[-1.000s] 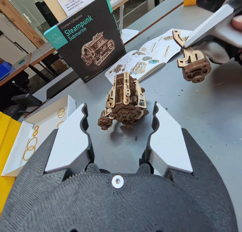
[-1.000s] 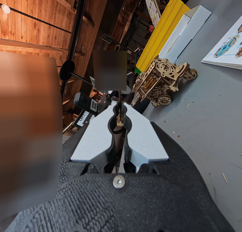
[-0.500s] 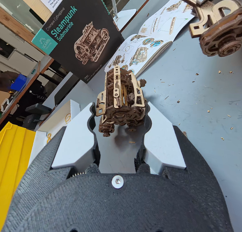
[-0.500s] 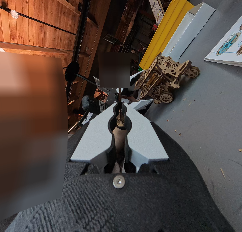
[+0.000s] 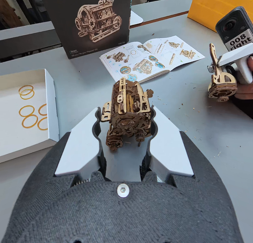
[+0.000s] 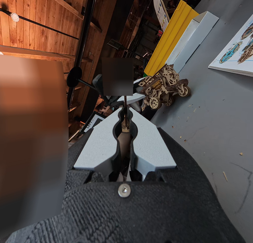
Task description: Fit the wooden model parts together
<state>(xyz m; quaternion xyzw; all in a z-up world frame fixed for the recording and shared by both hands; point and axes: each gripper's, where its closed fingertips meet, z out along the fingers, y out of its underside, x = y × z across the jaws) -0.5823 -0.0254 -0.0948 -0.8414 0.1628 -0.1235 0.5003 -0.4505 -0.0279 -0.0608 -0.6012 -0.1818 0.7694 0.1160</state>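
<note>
Jaws of the left gripper [image 5: 125,117] stand wide around the wooden model body [image 5: 128,117] on the grey table [image 5: 205,140]: the right pad [image 5: 153,121] lies against the model's side, while a narrow gap shows between the left pad [image 5: 96,121] and the model's flat side bracket, so no full clamp is seen. Model body sits upright on its small wheels, between the two fingers, near their tips. Right gripper [image 6: 125,111] has its jaws nearly together, pressing on the thin flat stem of a smaller wooden part [image 5: 220,84]; seen from the left wrist view this part hangs off the table at the far right, its round geared drum lowest, well apart from the model body. Behind the model lie an open instruction booklet [image 5: 157,58] and an upright dark kit box [image 5: 89,24]. To the left sits a white tray [image 5: 50,99] with several yellow rubber bands [image 5: 27,113]. Wood chips [image 5: 182,104] are scattered on the table to the right of the model. Yellow bin [image 5: 219,6] at far right rear.
</note>
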